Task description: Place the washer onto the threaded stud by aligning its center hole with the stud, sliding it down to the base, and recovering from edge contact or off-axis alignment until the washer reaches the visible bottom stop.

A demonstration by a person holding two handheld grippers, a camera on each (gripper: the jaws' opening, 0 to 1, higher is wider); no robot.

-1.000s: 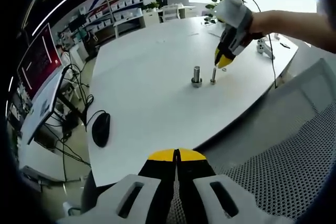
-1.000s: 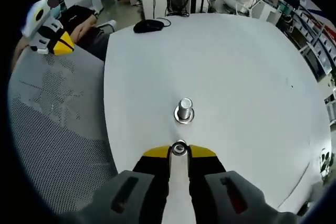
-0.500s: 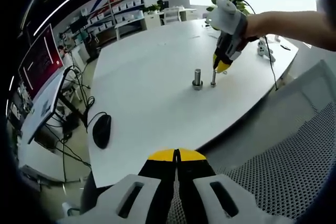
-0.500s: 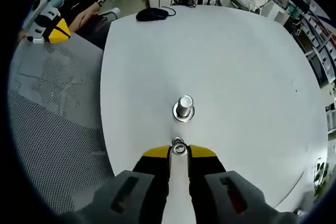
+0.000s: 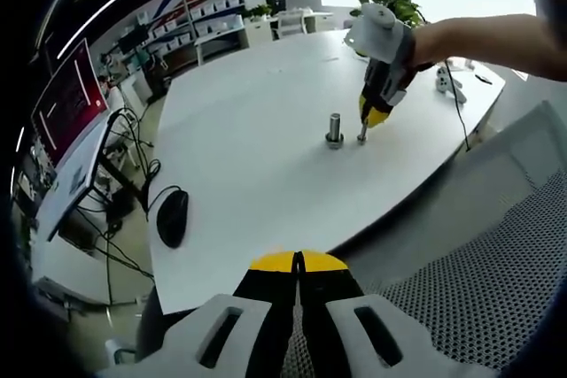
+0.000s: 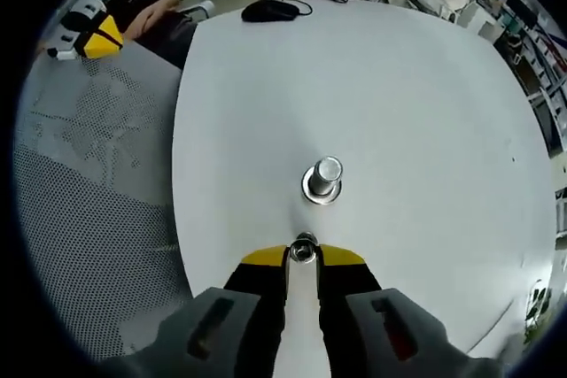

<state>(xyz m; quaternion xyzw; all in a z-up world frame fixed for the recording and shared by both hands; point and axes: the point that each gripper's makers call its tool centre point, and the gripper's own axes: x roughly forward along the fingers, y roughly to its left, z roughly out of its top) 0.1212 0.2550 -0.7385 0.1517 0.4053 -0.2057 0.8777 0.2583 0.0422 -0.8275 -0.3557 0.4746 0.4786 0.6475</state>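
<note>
Partly hidden, washer (image 6: 303, 250) sits between right tool (image 6: 302, 256) tips.

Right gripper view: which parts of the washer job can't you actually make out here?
- Washer: its yellow-tipped gripper covers it, so hole alignment is unclear.
- Thin stud: in the left gripper view too small to show threads or bottom stop.
- Big bolt: seen from above, its base is hidden.
- Left gripper: jaws shut, nothing visible between.

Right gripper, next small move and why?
Probably ease the right gripper straight down. In its own view the washer sits at the tips over the thin stud, beside the larger bolt; whether it has reached the base can't be told.
</note>
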